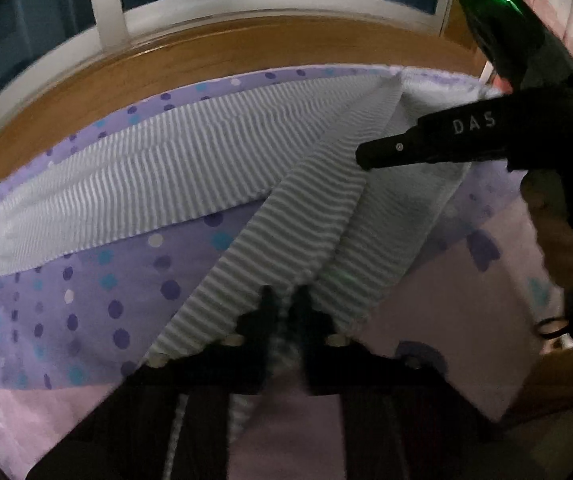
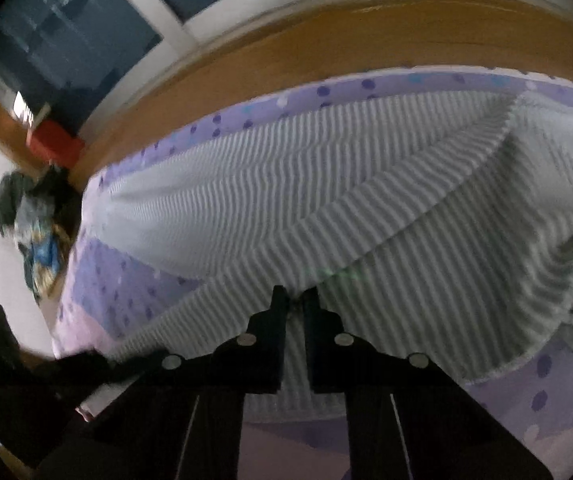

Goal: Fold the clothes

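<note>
A dotted purple sheet [image 1: 86, 300] covers the bed, the striped garment [image 1: 158, 184] lies spread across it, and both the left gripper [image 1: 284, 304] and right gripper [image 2: 295, 304] are clamped on its near edge.

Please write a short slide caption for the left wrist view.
Left gripper pinching the striped garment over a dotted purple bedsheet, right gripper alongside.
</note>
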Demonstrator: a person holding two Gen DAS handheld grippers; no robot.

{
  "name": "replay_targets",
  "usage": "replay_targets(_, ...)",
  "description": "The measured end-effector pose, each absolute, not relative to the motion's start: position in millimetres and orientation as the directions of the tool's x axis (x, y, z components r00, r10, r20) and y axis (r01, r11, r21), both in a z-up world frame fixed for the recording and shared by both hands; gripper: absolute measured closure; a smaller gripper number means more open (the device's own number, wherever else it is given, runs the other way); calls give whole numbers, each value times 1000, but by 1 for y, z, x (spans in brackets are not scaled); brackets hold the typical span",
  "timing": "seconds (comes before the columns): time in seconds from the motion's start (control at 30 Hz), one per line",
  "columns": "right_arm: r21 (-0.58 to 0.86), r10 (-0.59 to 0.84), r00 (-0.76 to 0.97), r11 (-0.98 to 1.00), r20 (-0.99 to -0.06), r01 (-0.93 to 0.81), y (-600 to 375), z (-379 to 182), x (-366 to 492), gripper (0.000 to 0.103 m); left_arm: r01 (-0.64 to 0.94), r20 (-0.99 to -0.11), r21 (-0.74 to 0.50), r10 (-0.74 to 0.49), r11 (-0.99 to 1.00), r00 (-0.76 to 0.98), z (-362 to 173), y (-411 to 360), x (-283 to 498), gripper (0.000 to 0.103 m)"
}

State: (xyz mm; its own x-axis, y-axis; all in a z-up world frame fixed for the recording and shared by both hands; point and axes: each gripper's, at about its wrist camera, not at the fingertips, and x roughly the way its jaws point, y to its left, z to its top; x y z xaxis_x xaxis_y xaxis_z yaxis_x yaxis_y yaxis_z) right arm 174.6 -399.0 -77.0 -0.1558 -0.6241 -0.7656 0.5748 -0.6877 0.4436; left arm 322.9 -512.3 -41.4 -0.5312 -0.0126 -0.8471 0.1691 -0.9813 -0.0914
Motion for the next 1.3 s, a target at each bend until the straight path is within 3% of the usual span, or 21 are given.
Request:
replay_targets(0.3, 425, -634, -248, -710, -732, 562, -404, -58, 178, 97, 138, -799, -192, 73, -972, -596, -24, -546, 326, 99)
replay_targets(0.67, 466, -701, -304, -676, -645, 571, -433, -28, 153, 98, 154, -727, -179, 25, -972, -686, 29, -599, 307, 101)
replay_targets(0.83, 394, -663, -255, -663, -704, 636, -450, -23, 144, 98, 105, -745, -208, 88, -972, -661, 30, -617, 300, 101)
replay_targets(0.87, 361, -630, -242, -671, -738, 648, -450, -28, 144, 97, 84, -757, -207, 105, -975, -645, 25, -614, 301, 99)
replay_targets(1.0, 296, -515, -184, -710, -837, 638, -440, -52, 145, 85, 51, -787, -228, 153, -972, -597, 4, -596, 311, 74)
replay_targets(1.17, 480, -579, -96, -747, -809, 461, -408, -71, 136, 69, 49, -815, -238, 172, -970, -553, -17, -576, 321, 73)
replay_targets(1.3, 570, -631, -50, -729, -774, 380, -406, -82, 134, 68, 62, -850, -199, 141, -978, -507, -29, -570, 318, 72)
